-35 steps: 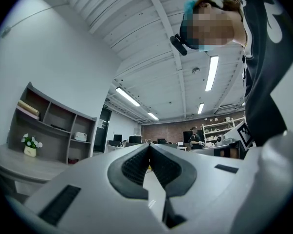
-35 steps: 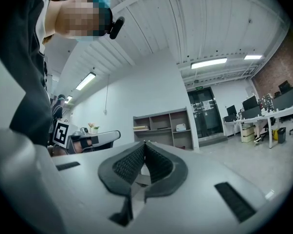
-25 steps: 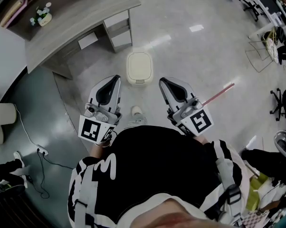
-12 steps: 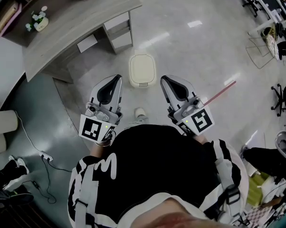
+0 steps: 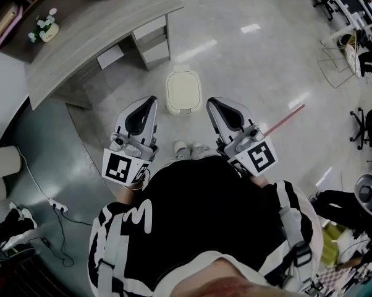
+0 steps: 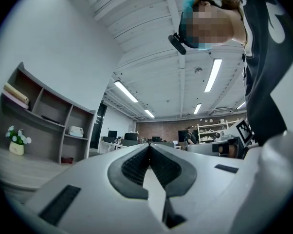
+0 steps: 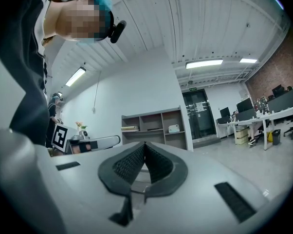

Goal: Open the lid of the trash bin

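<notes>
Holds both tools much as a second ago: left tool (image 5: 150,101) and right tool (image 5: 211,103) low over the floor (image 5: 254,73), either side of the bin (image 5: 182,96), touching nothing. Finds a second shoe (image 5: 201,148) beside the first, where only one showed a second ago. Keeps the bin almost where it sat in the head view half a second back: on the glossy pale floor just ahead of the tool tips, near the drawers (image 5: 154,39) under the curved wood-grain tabletop (image 5: 99,20). Shows a cream, rounded-rectangular bin with a smooth lid (image 5: 181,84) lying flat and closed, so nothing inside can be seen; a small dark tab (image 5: 183,111) at its near edge. Looks along the left tool at ribbed black pads (image 6: 134,167) pressed together at the tips, nothing between them. Finds the same on the right: ribbed pads (image 7: 129,167) meeting at the tips, empty. Catches an open shelf (image 6: 44,116) beyond the left tool, its compartments holding flat books (image 6: 15,94) and a small white box (image 6: 76,130), with flowers (image 6: 17,139) in a pale pot below
</notes>
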The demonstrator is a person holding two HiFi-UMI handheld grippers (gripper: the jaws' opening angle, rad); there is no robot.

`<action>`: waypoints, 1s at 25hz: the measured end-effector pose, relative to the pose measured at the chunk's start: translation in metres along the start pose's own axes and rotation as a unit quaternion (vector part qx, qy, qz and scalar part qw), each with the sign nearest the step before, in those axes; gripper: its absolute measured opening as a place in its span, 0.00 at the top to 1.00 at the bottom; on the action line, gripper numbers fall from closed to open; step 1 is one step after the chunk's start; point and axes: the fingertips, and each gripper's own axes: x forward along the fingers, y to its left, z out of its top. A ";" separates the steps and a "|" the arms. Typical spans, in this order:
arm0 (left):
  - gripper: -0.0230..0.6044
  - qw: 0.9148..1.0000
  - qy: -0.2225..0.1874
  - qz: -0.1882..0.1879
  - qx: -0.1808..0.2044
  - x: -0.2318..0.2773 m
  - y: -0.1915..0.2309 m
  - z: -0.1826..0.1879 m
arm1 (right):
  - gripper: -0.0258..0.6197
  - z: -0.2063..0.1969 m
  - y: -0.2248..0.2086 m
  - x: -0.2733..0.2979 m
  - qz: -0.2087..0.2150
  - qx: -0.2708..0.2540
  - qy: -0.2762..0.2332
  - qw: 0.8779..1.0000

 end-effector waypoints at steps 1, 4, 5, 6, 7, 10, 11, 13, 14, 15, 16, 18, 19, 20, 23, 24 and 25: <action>0.96 1.000 0.000 0.001 0.001 0.002 -0.001 0.000 | 0.95 0.001 -0.002 0.000 0.001 0.000 -0.002 1.000; 0.96 1.000 -0.001 0.009 0.002 0.007 -0.004 0.001 | 0.95 0.003 -0.007 -0.004 0.007 -0.001 -0.003 1.000; 0.96 1.000 -0.001 0.012 0.001 0.009 -0.005 0.001 | 0.95 0.003 -0.010 -0.005 0.010 -0.002 -0.001 1.000; 0.96 1.000 -0.001 0.014 0.002 0.010 -0.006 0.001 | 0.95 0.002 -0.013 -0.006 0.012 -0.003 0.002 1.000; 0.96 1.000 0.000 0.017 0.002 0.012 -0.005 0.000 | 0.95 0.002 -0.015 -0.005 0.015 -0.002 0.004 1.000; 0.96 1.000 0.002 0.025 0.005 0.017 -0.001 0.000 | 0.95 0.004 -0.021 0.002 0.026 0.000 0.007 1.000; 0.96 1.000 0.001 0.028 0.005 0.018 0.001 0.000 | 0.95 0.004 -0.022 0.005 0.029 0.000 0.008 1.000; 0.96 0.999 -0.002 0.034 0.003 0.021 0.004 0.000 | 0.95 0.003 -0.023 0.009 0.037 0.000 0.010 0.999; 0.96 0.999 -0.002 0.035 0.002 0.022 0.003 -0.001 | 0.95 0.003 -0.023 0.010 0.041 0.000 0.011 0.999; 0.96 0.999 -0.002 0.037 0.002 0.024 0.003 -0.002 | 0.95 0.002 -0.024 0.011 0.045 0.000 0.012 0.999; 0.96 0.999 -0.002 0.038 0.002 0.024 0.002 -0.003 | 0.95 0.002 -0.024 0.011 0.048 0.000 0.013 0.999; 0.96 0.999 -0.002 0.042 0.001 0.026 0.002 -0.004 | 0.95 0.001 -0.026 0.013 0.054 -0.001 0.016 0.998; 0.96 0.999 -0.002 0.045 0.000 0.026 0.004 -0.004 | 0.95 0.000 -0.027 0.014 0.055 0.000 0.017 0.998; 0.96 0.999 -0.003 0.048 0.000 0.027 0.005 -0.004 | 0.95 -0.001 -0.029 0.015 0.057 0.001 0.019 0.998; 0.96 0.999 -0.006 0.054 0.000 0.028 0.008 -0.006 | 0.95 -0.005 -0.033 0.018 0.064 0.002 0.024 0.998; 0.96 0.998 -0.006 0.056 0.000 0.028 0.010 -0.007 | 0.95 -0.006 -0.034 0.020 0.066 0.003 0.026 0.997; 0.96 0.998 -0.005 0.059 0.000 0.028 0.011 -0.008 | 0.95 -0.008 -0.036 0.022 0.068 0.004 0.028 0.997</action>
